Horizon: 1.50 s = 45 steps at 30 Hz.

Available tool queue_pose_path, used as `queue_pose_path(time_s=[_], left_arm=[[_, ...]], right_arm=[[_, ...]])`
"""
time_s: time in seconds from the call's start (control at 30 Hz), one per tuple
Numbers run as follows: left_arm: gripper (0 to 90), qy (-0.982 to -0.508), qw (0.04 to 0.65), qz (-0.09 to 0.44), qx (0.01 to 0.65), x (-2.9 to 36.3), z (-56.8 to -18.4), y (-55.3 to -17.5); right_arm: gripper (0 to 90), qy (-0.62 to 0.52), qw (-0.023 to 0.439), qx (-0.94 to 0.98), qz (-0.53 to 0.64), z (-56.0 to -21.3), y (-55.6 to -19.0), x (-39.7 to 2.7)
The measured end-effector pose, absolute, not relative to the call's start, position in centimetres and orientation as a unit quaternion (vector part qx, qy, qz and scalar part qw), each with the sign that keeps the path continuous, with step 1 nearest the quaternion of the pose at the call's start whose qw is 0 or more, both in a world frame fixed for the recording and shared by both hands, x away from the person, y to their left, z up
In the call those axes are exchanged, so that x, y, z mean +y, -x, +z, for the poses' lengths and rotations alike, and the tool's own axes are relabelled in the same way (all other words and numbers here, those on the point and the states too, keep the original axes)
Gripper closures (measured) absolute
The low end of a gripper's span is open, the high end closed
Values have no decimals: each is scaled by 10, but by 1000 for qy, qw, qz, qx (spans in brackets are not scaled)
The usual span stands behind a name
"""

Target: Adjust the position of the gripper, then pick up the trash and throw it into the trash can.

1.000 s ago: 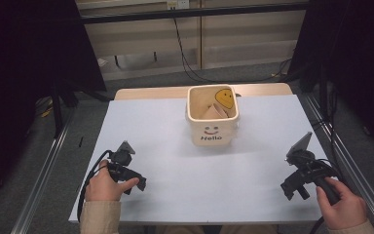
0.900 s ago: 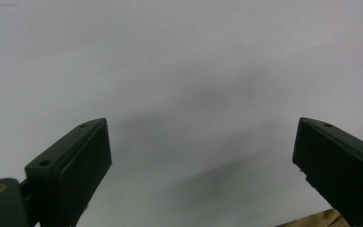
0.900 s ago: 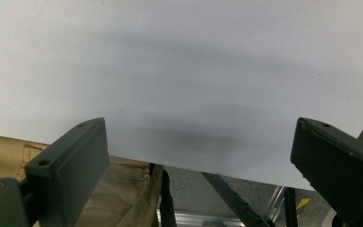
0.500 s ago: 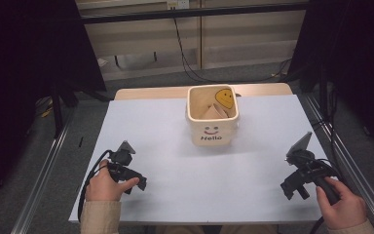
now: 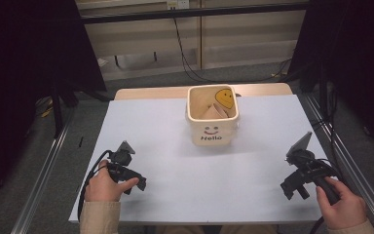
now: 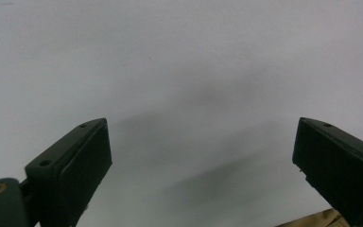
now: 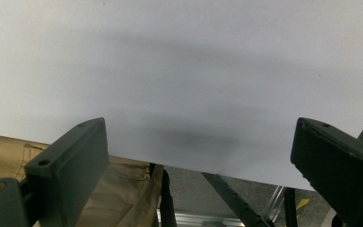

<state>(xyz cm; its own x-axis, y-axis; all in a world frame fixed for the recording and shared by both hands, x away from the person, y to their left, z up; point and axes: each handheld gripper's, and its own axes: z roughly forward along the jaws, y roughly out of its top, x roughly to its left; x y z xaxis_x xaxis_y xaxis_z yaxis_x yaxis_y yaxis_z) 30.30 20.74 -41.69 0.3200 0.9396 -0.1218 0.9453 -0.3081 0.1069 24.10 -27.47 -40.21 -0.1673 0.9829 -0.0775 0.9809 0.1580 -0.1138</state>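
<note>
bucket (image 5: 213, 126) mid-table, grippers well apart, nearer

Dim room around a white table (image 5: 165, 146)

Grey carpet (image 5: 141, 83) surrounds it; black curtains (image 5: 29, 58) hang upper left and right, cables (image 5: 190, 58) trailing top centre.

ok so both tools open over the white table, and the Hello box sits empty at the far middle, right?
Not quite: the box isn't empty. The high view shows tan pieces and a yellow smiley thing inside it. The rest holds: left tool and right tool are open over the white table, the box at the far middle.
</note>
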Motion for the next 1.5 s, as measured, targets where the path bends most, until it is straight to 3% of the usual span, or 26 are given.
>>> queue_pose_path(time_s=[1.5], left_arm=[[47, -798, 87, -2, 597, 232, -416, -292]], right_arm=[[50, 655, 10, -753, 61, -415, -240, -288]])
